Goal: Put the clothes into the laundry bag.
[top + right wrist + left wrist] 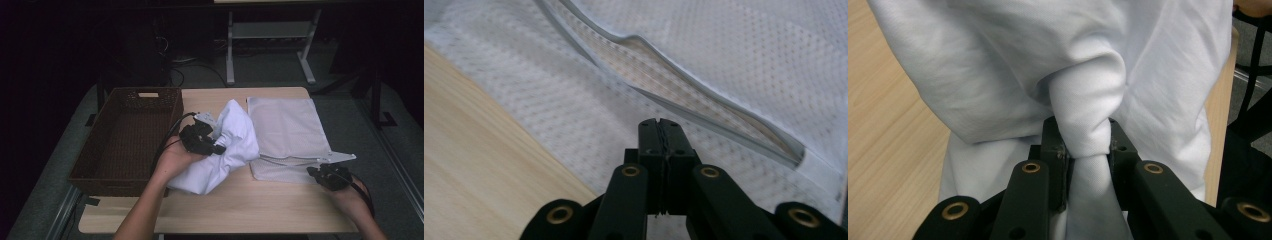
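While the right gripper at the lower right has its fingers pressed together on the near edge of the mesh laundry bag, the bag's mouth gapes only slightly. At centre, the left gripper pinches a bunch of the white garment, not yet bagged. Farther left sits a basket.

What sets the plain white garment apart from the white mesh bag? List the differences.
The plain white cloth garment is smooth-woven and bunched into a heap; the white mesh laundry bag is dotted with tiny holes and lies flat on the wooden table. The garment is pinched by the left tool; the bag lies under the shut right tool, its opening gaping. Both are white fabric.
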The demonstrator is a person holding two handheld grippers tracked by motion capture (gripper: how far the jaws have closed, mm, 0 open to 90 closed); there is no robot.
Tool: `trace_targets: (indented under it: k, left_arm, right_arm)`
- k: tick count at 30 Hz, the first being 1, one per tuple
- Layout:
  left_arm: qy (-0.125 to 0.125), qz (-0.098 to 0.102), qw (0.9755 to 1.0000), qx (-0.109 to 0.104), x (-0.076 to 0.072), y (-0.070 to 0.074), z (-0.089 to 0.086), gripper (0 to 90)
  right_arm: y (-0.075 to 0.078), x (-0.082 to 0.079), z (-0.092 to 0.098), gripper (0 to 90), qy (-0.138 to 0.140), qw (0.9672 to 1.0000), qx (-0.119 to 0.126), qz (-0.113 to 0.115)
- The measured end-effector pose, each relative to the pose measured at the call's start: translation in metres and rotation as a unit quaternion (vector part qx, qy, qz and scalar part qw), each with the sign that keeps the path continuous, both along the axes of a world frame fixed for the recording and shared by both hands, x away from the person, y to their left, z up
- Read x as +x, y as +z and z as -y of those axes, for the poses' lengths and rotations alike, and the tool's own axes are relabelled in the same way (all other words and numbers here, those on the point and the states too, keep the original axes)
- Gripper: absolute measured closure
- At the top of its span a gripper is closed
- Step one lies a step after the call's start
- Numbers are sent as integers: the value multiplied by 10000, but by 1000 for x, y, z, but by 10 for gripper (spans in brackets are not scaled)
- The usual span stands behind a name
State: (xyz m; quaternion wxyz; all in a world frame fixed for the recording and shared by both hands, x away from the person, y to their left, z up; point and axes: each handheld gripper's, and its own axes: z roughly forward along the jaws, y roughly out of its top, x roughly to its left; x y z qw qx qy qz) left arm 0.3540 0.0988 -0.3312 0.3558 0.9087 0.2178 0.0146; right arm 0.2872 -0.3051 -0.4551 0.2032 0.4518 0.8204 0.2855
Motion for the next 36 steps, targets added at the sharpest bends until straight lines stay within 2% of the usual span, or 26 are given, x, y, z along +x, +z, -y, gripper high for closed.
trace_targets:
  k: [8, 10, 17, 28, 36]
  left_arm:
    - [-5, -49, 9999, 95, 1, -7, -1, 758]
    - [-14, -88, 9999, 100, 2, -9, -2, 758]
    - [-19, -97, 9999, 111, 2, -9, -3, 758]
    - [-42, -178, 9998, 119, 3, -11, -5, 758]
    - [-50, -216, 9997, 120, 4, -13, -4, 758]
  right_arm:
    - [-5, 2, 6, 892, -82, 9998, -119, -135]
    - [-8, 3, 7, 893, -43, 9997, -135, -204]
    - [-8, 2, 3, 895, 20, 9996, -147, -221]
    - [-7, 4, -31, 894, 535, 9982, -152, -223]
    - [-7, 8, -58, 895, 955, 9950, -164, -227]
